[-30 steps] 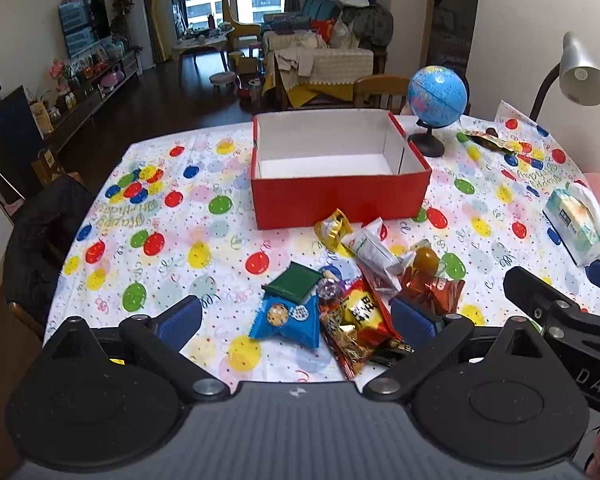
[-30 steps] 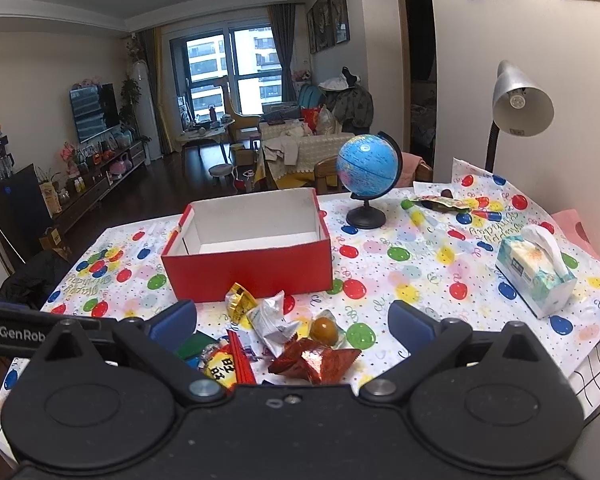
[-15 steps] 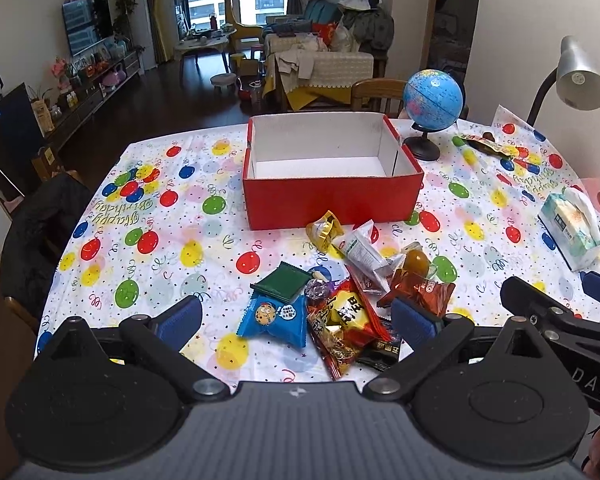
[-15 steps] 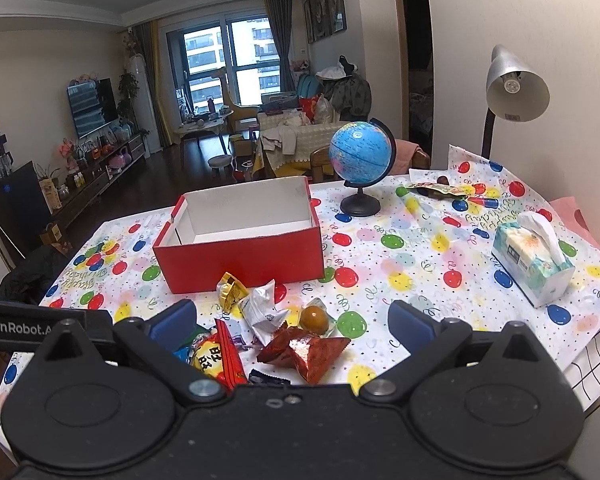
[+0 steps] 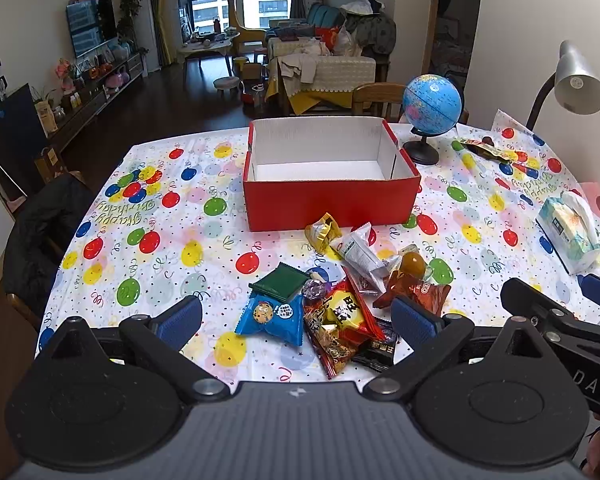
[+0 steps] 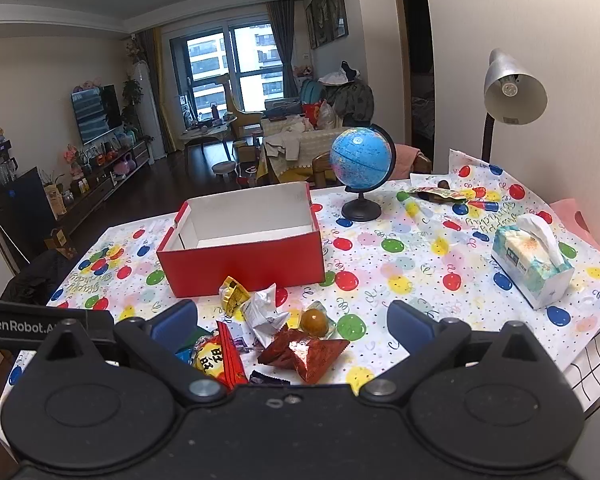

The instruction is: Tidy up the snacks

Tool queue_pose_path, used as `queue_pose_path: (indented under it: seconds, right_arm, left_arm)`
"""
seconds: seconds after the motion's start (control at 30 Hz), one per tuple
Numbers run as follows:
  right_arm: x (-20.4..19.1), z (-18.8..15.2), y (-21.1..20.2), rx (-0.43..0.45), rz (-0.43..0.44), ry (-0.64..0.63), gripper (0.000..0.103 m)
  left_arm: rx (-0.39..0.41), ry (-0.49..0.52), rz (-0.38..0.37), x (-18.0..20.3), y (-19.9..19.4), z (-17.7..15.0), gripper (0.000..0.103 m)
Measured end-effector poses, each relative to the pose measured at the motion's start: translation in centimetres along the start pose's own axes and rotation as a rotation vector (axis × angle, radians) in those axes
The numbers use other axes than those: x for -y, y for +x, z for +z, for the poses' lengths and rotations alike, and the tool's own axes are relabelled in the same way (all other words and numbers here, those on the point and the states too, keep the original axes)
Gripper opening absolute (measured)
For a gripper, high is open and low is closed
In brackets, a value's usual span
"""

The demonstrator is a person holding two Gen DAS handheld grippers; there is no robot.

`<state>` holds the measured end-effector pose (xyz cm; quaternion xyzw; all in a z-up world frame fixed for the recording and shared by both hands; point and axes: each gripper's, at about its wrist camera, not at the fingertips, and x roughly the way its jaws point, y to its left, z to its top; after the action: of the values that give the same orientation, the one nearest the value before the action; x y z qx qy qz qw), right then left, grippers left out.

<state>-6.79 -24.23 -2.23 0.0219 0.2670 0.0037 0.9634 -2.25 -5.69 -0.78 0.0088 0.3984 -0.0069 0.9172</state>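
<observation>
Both grippers hang above the near edge of a table covered in a balloon-print tablecloth (image 5: 172, 248), holding nothing. The left gripper (image 5: 298, 316) has its blue-padded fingers (image 5: 179, 316) spread wide, and the right gripper (image 6: 292, 322) is spread just as wide.

The snack pile (image 5: 352, 284) lies at 12 o'clock from the left gripper, just ahead of its fingers: a blue cookie packet (image 5: 274, 314) with a green sachet (image 5: 280, 283) touching it at 12 o'clock, a red-and-yellow bag (image 5: 342, 312), a crinkled red foil packet (image 6: 304, 354), a white wrapper (image 6: 265, 314) and a yellow wrapper (image 6: 233, 294).

Beyond the pile, at 12 o'clock, stands the open red box (image 5: 332, 200), its white inside bare. A globe (image 6: 362, 160) sits at the box's 2 o'clock; a tissue pack (image 6: 530, 266) lies well apart at 3 o'clock.
</observation>
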Motion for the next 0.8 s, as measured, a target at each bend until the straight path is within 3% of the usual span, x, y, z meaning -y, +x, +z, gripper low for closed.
queue_pose_path:
  seconds: [0.8]
  right_arm:
    - [-0.4,-0.2,-0.5,0.013,0.008,0.003,0.101]
  left_arm:
    - [0.031,-0.01,0.008,0.3,-1.2,0.1,0.101]
